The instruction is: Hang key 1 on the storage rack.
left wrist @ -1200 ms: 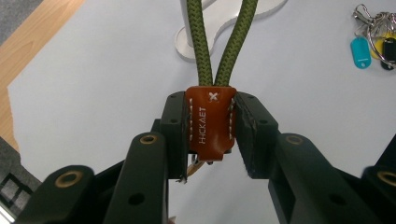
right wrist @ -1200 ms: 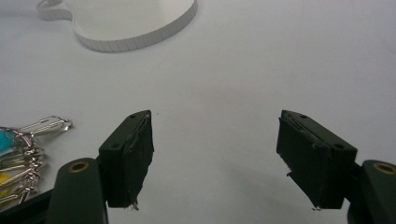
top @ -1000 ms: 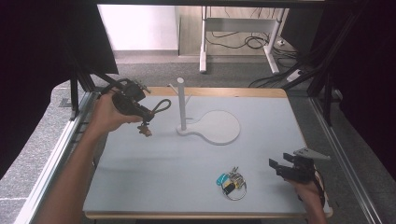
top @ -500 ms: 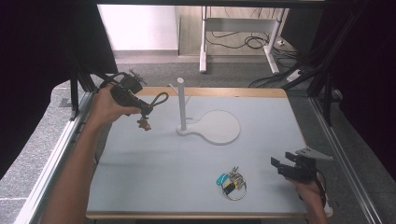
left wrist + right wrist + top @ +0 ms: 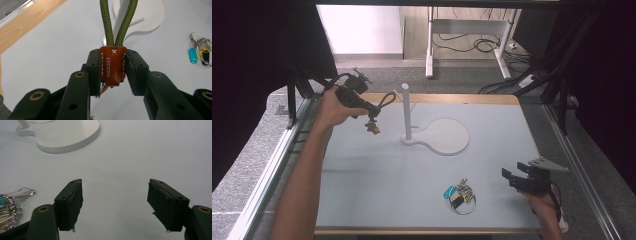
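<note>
One of two key sets is in hand and neither hangs on the stand yet, so the work looks to be about at its first half. Farthest left in the high view, the left gripper (image 5: pixel 371 116) is held above the table (image 5: pixel 377 185), just to the left of the white stand's post (image 5: pixel 406 109). Its jaws are closed tight on the brown leather tab (image 5: pixel 112 63) of a keychain, and the green cord loop (image 5: pixel 119 22) rises free beyond the tab, pointing toward the post in the left gripper view. A small brown piece dangles below the grip, clear of the table. The loop is near the post but not over its top; whether it also touches the post cannot be told from these views. My reading is that the step in hand is carrying this cord keychain to the stand, and what is left for it is to lift the loop over the post or its small side peg and let go. In the middle stands the white stand (image 5: pixel 447 137) with its round base, bare. Right of centre and nearer the person, the key bunch (image 5: pixel 459 194) with blue and yellow tags lies flat on the table, untouched. Farthest right, the right gripper (image 5: pixel 512 177) rests low near the table's right edge, its jaws spread wide with nothing between them, a short way from the key bunch, which probably waits its turn.
</note>
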The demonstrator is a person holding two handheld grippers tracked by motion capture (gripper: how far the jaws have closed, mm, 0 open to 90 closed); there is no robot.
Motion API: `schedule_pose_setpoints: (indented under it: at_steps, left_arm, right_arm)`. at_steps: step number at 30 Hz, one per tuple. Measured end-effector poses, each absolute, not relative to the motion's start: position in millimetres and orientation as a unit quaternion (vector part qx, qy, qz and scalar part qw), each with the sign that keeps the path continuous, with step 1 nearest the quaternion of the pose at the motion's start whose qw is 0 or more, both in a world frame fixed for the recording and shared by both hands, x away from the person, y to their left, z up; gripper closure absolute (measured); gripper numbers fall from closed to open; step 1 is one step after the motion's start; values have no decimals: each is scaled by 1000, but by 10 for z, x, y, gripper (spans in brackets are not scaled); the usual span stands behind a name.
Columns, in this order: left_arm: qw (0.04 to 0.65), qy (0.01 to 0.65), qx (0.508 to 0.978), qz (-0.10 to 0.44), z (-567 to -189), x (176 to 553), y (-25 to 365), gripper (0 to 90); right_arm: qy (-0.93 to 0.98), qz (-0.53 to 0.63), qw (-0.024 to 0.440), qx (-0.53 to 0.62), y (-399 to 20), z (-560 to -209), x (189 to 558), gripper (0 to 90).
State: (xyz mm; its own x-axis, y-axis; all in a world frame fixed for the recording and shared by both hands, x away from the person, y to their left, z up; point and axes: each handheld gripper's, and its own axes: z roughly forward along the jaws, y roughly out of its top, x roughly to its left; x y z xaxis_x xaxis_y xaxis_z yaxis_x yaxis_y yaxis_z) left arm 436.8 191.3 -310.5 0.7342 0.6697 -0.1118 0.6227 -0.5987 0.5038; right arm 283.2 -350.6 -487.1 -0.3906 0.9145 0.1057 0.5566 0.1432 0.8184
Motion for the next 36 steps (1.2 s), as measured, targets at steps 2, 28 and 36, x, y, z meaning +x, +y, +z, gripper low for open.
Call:
schedule_pose_setpoints:
  at_steps: [2, 28, 36]
  left_arm:
    - [267, 361, 892, 44, -3076, 4389, 1914, 667]
    - [255, 374, 891, 27, -3037, 4711, 1882, 668]
    - [251, 368, 895, 9, -3101, 4843, 1814, 669]
  right_arm:
    - [726, 412, 216, 507, -3502, -4873, 2835, 291]
    - [733, 408, 212, 502, -3448, -4882, 2843, 288]
    - [736, 403, 213, 500, -3441, -4883, 2843, 287]
